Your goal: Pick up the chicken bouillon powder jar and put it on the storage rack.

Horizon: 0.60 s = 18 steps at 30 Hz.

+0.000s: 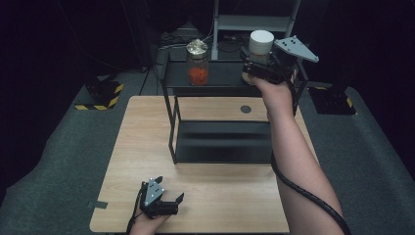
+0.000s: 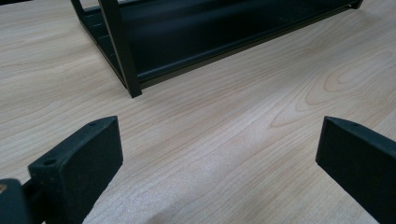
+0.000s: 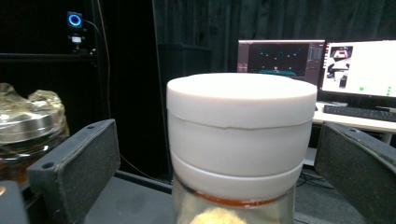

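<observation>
Straddling the unlabelled white-lidded jar [image 3: 240,140], right tool [image 3: 219,154] gapes.

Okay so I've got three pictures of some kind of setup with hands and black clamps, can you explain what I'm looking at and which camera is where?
A person holds a hand tool with two black jaws in each hand. The wide picture looks down from above on a light wooden table with a black two-tier metal shelf on it. The other two pictures come from cameras riding on the tools, looking out between the jaws.

The left gripper rests near the table's front edge, jaws open, nothing between them.

The right gripper is raised to the shelf's top tier, its jaws on either side of a glass jar with a white round lid, open and not pressing it. Beside it stands a second glass jar with a gold lid and orange contents.
</observation>
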{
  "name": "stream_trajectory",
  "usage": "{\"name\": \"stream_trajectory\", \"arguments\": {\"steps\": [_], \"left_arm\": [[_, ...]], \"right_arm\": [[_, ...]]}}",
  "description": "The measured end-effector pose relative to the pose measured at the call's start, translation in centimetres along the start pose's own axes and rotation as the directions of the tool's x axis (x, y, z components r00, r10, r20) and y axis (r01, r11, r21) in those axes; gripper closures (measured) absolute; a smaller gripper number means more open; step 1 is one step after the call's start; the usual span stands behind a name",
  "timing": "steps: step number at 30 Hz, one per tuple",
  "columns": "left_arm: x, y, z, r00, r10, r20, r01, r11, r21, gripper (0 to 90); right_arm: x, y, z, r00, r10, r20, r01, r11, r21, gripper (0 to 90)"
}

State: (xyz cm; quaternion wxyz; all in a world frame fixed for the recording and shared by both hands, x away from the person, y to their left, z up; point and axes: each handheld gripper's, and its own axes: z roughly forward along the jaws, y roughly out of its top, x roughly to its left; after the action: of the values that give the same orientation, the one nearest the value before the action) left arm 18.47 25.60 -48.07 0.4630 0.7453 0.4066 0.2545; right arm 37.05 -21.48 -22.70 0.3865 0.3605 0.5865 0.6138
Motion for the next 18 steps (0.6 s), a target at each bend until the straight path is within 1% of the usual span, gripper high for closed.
{"name": "stream_trajectory", "arguments": {"steps": [8,12,18], "left_arm": [[-0.1,0.1,0.0,1.0,0.006,-0.003,-0.006,1.0,0.003,1.0],[-0.1,0.1,0.0,0.9999,0.01,-0.004,-0.01,0.9999,0.004,1.0],[-0.3,0.1,0.0,0.9999,0.012,-0.008,-0.012,0.9999,0.005,0.9]], "right_arm": [[0.2,-0.1,-1.0,1.0,-0.003,-0.008,0.003,1.0,-0.005,0.0],[0.2,-0.2,-1.8,0.9999,0.0,-0.016,-0.001,1.0,-0.013,0.0],[0.3,-0.6,-3.1,0.9996,-0.008,-0.027,0.007,1.0,-0.017,0.0]]}}
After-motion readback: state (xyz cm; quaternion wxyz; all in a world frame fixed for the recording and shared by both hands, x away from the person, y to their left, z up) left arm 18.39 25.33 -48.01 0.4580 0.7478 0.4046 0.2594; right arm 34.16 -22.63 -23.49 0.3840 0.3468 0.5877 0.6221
